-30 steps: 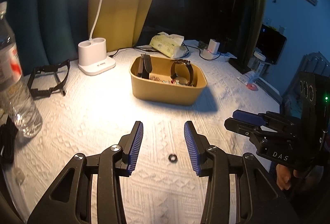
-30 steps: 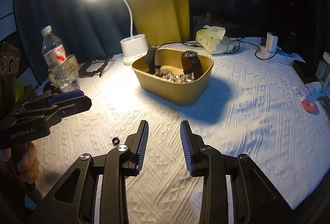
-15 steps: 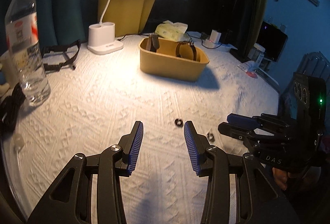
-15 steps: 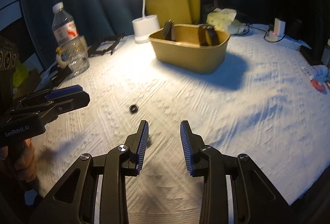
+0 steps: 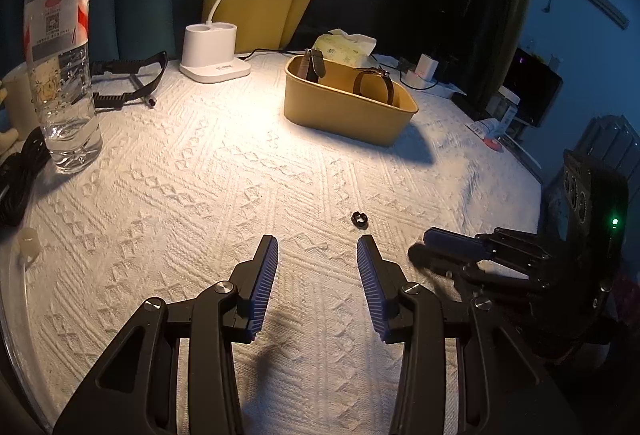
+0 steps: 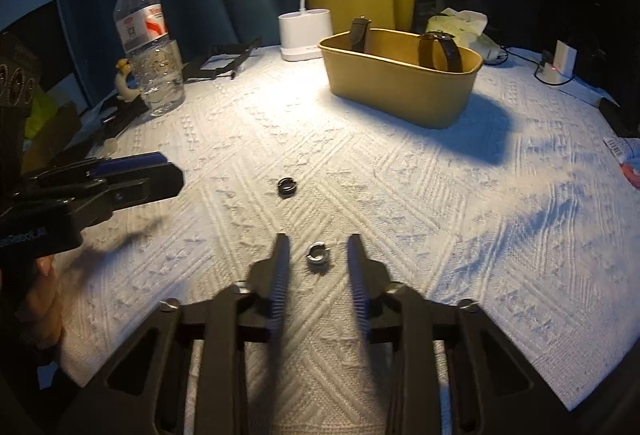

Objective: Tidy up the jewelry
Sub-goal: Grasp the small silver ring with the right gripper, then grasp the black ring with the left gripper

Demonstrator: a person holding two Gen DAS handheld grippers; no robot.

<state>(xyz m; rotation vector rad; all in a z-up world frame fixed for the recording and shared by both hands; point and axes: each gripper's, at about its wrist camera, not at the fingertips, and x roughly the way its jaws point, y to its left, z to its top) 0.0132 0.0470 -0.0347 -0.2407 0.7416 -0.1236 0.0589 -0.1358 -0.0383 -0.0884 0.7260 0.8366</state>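
Yellow tub (image 5: 348, 115) in your left view held two watches (image 5: 374, 83), contents below the rim hidden. Your left gripper (image 5: 316, 255) stood half open and empty, dark ring (image 5: 359, 219) on the white cloth (image 5: 200, 195) just ahead.

Right view alone showed a silver ring (image 6: 317, 254) between your right gripper (image 6: 318, 247) jaws, closing, pads not touching yet.

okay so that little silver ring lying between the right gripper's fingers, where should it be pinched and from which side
Pinch the silver ring across its outer band, coming down from above and behind. It lies flat on the white cloth, so only the rim is reachable. Keep the pads off the small gap in the band. The right gripper already straddles it, jaws closing, not yet touching.
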